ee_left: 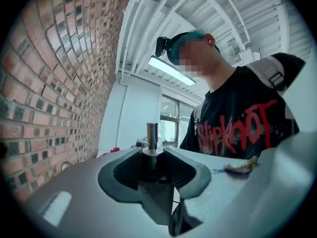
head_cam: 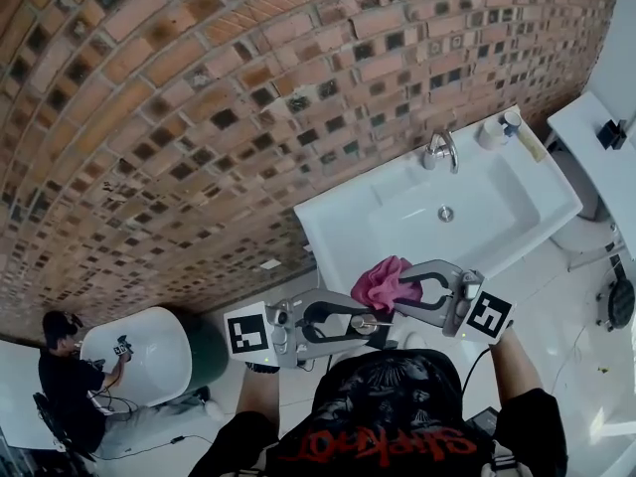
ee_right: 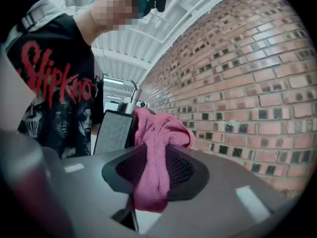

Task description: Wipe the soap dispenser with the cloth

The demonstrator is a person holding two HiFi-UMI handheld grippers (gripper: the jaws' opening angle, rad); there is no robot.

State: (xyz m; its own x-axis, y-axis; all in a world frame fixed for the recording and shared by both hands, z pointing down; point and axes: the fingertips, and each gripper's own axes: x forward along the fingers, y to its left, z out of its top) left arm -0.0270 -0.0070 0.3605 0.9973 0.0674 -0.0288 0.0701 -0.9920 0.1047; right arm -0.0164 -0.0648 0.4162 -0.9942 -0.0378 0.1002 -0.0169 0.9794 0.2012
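The left tongs (ee_left: 152, 156) clamp the soap dispenser (ee_left: 152, 133) (only its metal stem shows); the right tongs (ee_right: 154, 158) pinch the cloth (ee_right: 161, 128).

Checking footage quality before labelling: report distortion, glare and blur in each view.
Head view: strong fisheye bows the brick wall; light is even and the picture sharp. Left gripper view: the ceiling lamp and window are very bright, the pump stem is sharp, and the rim is dark and round. Right gripper view: the cloth is sharp and well lit, the corners black.
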